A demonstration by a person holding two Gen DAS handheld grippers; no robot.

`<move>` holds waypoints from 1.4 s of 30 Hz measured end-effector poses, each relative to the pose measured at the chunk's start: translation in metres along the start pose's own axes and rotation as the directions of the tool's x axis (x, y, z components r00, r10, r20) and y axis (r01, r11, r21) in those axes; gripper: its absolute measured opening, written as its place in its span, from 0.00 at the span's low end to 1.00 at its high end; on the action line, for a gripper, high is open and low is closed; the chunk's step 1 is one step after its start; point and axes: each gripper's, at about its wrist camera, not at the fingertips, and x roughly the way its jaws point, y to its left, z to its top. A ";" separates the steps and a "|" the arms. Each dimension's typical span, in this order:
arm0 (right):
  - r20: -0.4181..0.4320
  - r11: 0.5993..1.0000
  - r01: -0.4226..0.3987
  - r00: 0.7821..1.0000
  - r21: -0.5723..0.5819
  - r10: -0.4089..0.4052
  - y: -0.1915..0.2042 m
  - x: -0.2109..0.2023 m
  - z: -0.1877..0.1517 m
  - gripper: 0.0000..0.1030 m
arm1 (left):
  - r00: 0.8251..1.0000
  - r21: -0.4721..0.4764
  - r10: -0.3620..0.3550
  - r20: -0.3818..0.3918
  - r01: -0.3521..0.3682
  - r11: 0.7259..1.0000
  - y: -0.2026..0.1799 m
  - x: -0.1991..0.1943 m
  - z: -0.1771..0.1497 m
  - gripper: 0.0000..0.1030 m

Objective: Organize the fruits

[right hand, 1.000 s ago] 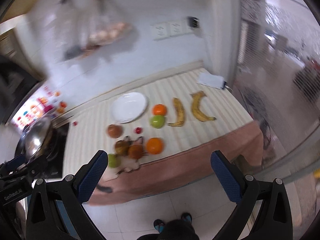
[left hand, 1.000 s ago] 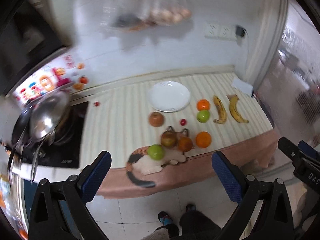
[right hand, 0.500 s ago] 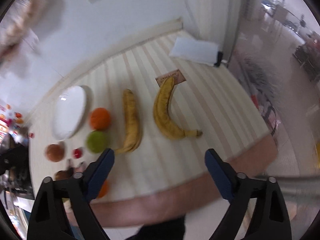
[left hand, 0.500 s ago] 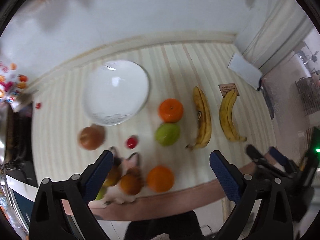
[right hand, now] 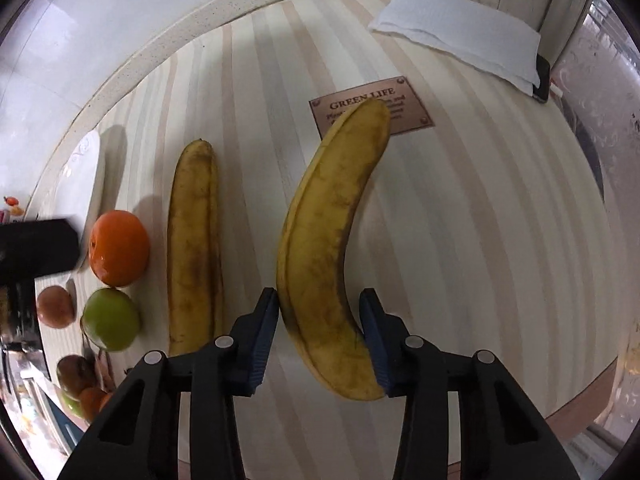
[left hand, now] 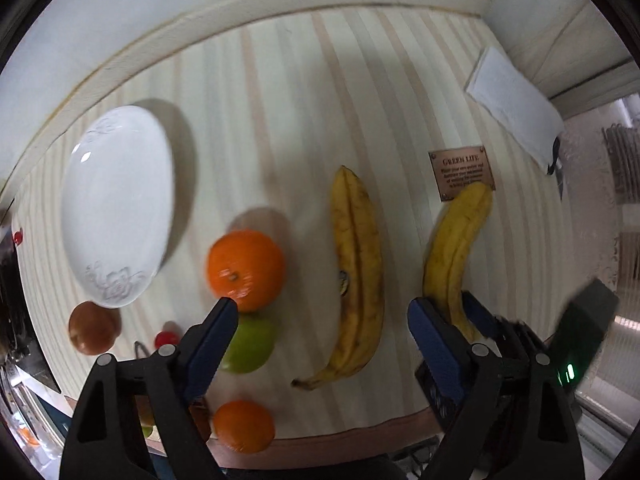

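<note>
Two spotted yellow bananas lie side by side on the striped counter. My left gripper (left hand: 322, 318) hangs over the left banana (left hand: 356, 272), which lies between its closing jaws with gaps on both sides. My right gripper (right hand: 319, 310) is closing on the lower end of the right banana (right hand: 320, 240), and both blue pads touch its skin. Left of the bananas are an orange (left hand: 246, 268), a green apple (left hand: 250, 344), a second orange (left hand: 244, 426) and a reddish-brown apple (left hand: 94, 328). A white plate (left hand: 116, 200) holds nothing.
The right banana's far tip rests on a small brown plaque (right hand: 404, 108). A folded white cloth (right hand: 460, 36) lies at the back right by the wall. A small red fruit (left hand: 166, 338) sits near the green apple. The counter's front edge (left hand: 360, 428) runs just below the grippers.
Both grippers have dropped from high above the floor to just over the counter. The right jaws have narrowed onto the right banana. The left jaws have narrowed slightly around the left one.
</note>
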 end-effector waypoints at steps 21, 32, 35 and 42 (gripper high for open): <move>-0.080 0.990 -0.070 0.994 0.122 0.080 -0.049 -0.019 -0.053 0.41 | 0.980 0.273 0.197 -0.011 -0.187 0.944 -0.064 0.073 -0.029 0.33; -0.083 0.989 -0.062 0.994 0.136 0.074 -0.052 -0.020 -0.049 0.44 | 0.993 0.191 0.062 -0.101 -0.041 0.981 -0.025 0.101 -0.046 0.35; -0.068 0.989 -0.047 0.996 0.138 0.056 -0.052 -0.021 -0.040 0.44 | 0.993 0.188 0.052 -0.109 -0.030 0.982 -0.025 0.105 -0.043 0.36; -0.093 0.983 -0.043 0.994 0.180 0.060 -0.064 -0.036 -0.029 0.52 | 0.992 0.108 0.006 -0.127 0.007 0.994 -0.008 0.098 -0.030 0.36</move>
